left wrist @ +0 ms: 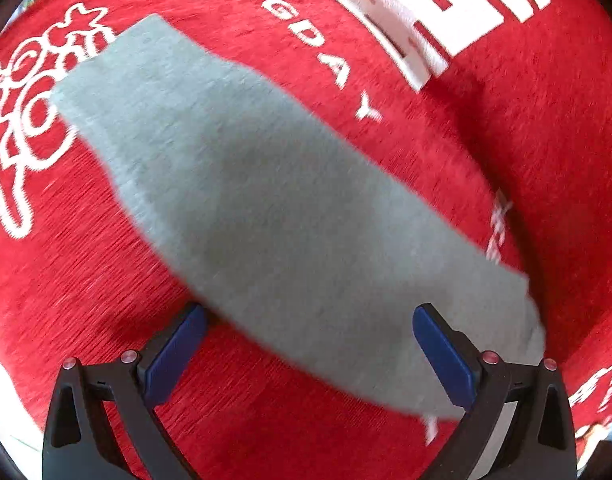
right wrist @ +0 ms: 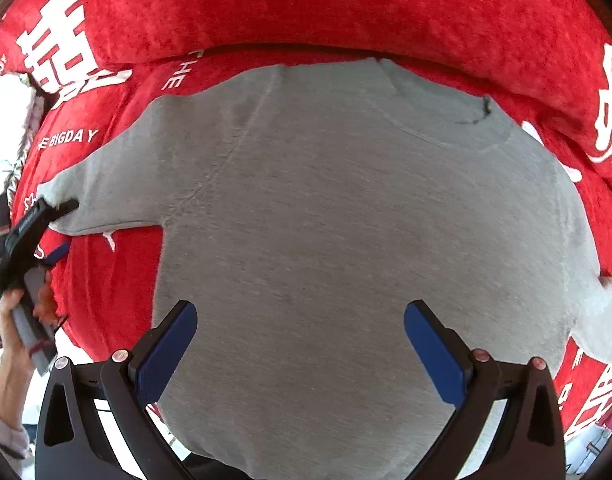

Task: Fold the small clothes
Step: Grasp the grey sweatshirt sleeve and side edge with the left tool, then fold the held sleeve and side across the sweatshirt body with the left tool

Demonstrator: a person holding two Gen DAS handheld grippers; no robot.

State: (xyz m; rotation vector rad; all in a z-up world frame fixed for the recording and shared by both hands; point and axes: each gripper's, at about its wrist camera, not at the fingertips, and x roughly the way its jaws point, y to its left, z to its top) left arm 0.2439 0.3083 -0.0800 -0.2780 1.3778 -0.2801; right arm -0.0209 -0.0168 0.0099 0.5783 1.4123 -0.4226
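A small grey sweatshirt (right wrist: 326,240) lies spread flat, front up, on a red cover printed with white lettering (right wrist: 106,292). Its neckline points toward a red cushion (right wrist: 306,8) at the back, and its hem hangs toward the near edge.

One sleeve (left wrist: 266,200) extends sideways across the cover, lying flat and straight. In the right wrist view the left gripper (right wrist: 56,224) is at that sleeve's cuff, one finger lying over the cloth. Its own camera shows the fingers spread wide, the cuff end running between them. Nothing is clamped. The placement suggests a grasp on the cuff is being prepared, so the sleeve can be carried inward over the body.

The right gripper (right wrist: 300,344) hovers over the lower body of the garment, fingers wide apart and holding nothing. It is probably positioned to steady the torso or take the hem.

The opposite sleeve (right wrist: 602,320) trails toward the right edge. No fold is yet visible.
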